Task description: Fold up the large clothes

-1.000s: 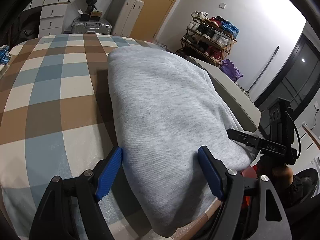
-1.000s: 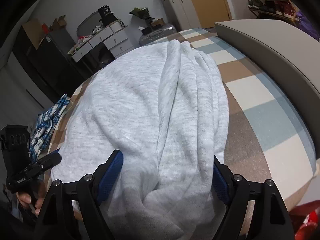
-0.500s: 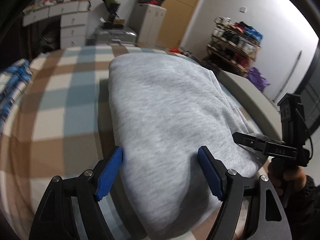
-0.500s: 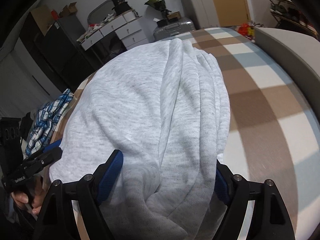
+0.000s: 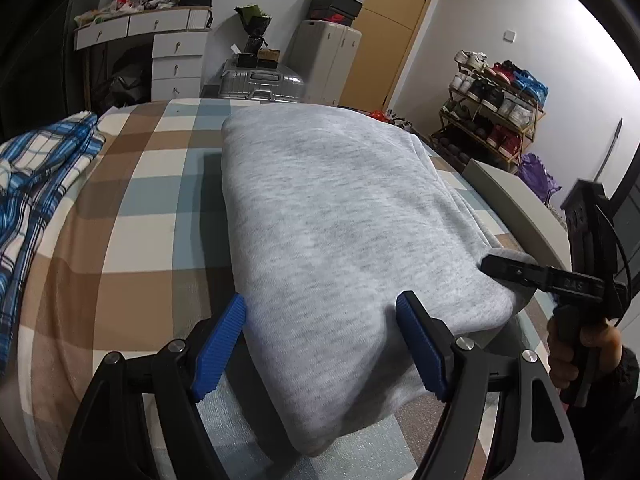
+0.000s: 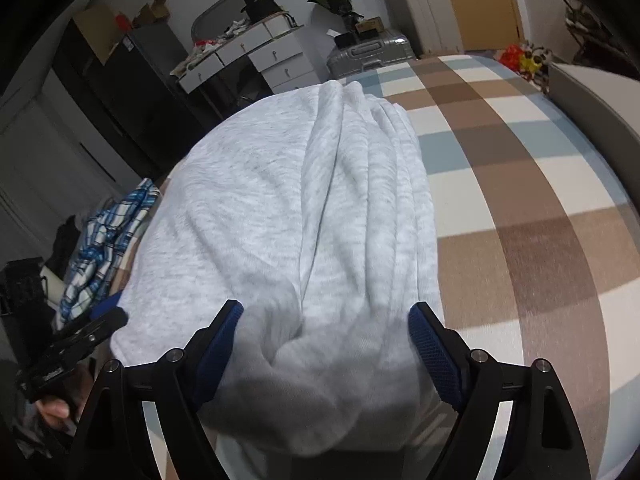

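Fingers: both grippers, left (image 5: 320,344) and right (image 6: 326,348), stood spread wide, straddling the sweatshirt's (image 5: 340,216) near edge.
Purpose: likely squaring the fold on the bed (image 5: 132,240).

Silver suitcase (image 5: 262,85), white drawers (image 5: 176,64), shoe rack (image 5: 490,108) (crowded with sneakers), wooden door (image 5: 384,36), purple bag (image 5: 538,178)

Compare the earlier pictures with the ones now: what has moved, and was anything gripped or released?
The left gripper swung left across the bed, so the blue plaid cloth now fills the picture's left edge. The right gripper shifted too, so more of the checked bedcover shows on its right. Nothing was gripped or released. The grey garment lies folded as before, and both pairs of jaws stand wide around its near end.
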A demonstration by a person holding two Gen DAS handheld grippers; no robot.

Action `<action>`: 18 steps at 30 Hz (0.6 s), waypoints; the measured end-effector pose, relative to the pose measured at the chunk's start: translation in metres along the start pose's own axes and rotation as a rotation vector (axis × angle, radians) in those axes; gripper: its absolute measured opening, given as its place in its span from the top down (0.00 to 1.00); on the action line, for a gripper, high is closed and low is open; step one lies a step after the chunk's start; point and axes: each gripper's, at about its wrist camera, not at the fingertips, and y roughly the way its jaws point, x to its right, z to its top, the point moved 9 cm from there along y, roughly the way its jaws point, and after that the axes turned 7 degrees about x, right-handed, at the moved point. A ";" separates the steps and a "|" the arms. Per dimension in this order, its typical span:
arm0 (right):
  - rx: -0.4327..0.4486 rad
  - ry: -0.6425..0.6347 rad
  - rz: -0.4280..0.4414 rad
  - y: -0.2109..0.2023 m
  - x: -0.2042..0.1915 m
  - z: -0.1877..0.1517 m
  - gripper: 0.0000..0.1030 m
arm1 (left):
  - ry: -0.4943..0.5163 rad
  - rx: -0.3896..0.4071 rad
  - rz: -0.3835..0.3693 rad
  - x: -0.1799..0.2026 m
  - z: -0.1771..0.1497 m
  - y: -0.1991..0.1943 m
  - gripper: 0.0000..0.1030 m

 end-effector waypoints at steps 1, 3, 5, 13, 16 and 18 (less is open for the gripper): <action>0.003 0.005 -0.004 -0.003 0.000 0.000 0.18 | -0.008 -0.004 0.003 -0.001 0.003 0.001 0.28; 0.038 -0.008 -0.037 -0.018 -0.002 -0.001 0.18 | -0.011 -0.006 0.018 0.001 0.005 -0.002 0.28; 0.097 -0.037 -0.065 -0.037 -0.008 -0.002 0.18 | 0.036 0.011 0.039 0.006 0.006 -0.010 0.28; 0.096 0.042 0.055 -0.049 -0.026 -0.014 0.18 | 0.330 0.082 0.052 0.040 -0.013 -0.021 0.28; 0.044 0.114 0.072 -0.029 -0.024 -0.018 0.24 | 0.357 0.054 0.064 0.039 -0.021 -0.010 0.28; 0.040 0.161 0.087 -0.019 -0.024 -0.020 0.33 | 0.397 0.062 0.092 0.039 -0.022 -0.009 0.28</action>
